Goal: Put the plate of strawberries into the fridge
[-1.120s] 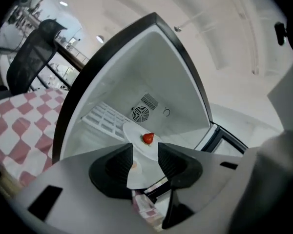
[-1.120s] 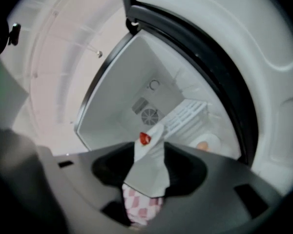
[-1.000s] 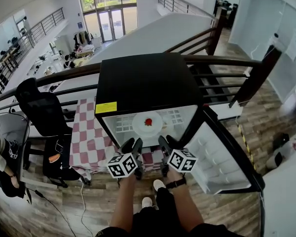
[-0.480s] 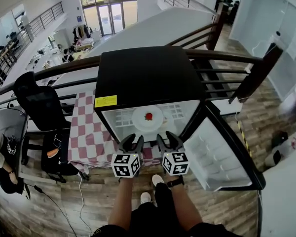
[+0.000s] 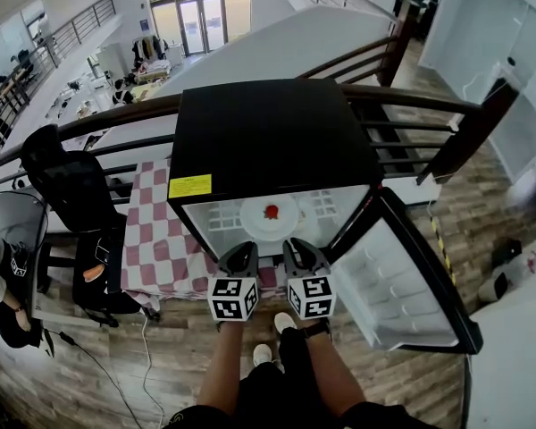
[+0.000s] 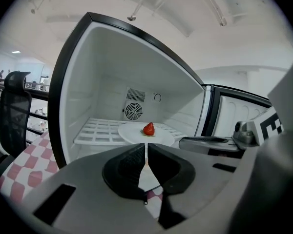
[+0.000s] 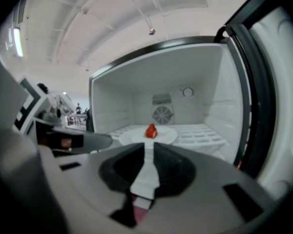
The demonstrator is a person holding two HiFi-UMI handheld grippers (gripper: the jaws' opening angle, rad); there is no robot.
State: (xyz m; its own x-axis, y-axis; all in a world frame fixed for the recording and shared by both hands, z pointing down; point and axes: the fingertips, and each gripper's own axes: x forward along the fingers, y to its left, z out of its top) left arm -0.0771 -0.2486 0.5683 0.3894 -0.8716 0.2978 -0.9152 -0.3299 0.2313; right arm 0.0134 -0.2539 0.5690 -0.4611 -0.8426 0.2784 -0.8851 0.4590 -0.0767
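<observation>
Fridge [image 5: 268, 141], big and black, stands with its door [image 5: 415, 275] swung wide open. A red and white checked cloth [image 5: 152, 239] covers the surface beside it. Both grippers point into the fridge, side by side, with nothing in them. The left gripper [image 5: 242, 252] has just been closing and its jaws now meet. The right gripper [image 5: 296, 248] has been closing too, and a thin gap is left. The white plate [image 5: 253, 222] sits on the wire shelf [image 6: 95, 130] inside, with one strawberry [image 5: 271, 211] on it.

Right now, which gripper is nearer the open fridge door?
Right. The right gripper has the door on its right side; the left gripper sits farther off, toward the checkered cloth.
</observation>
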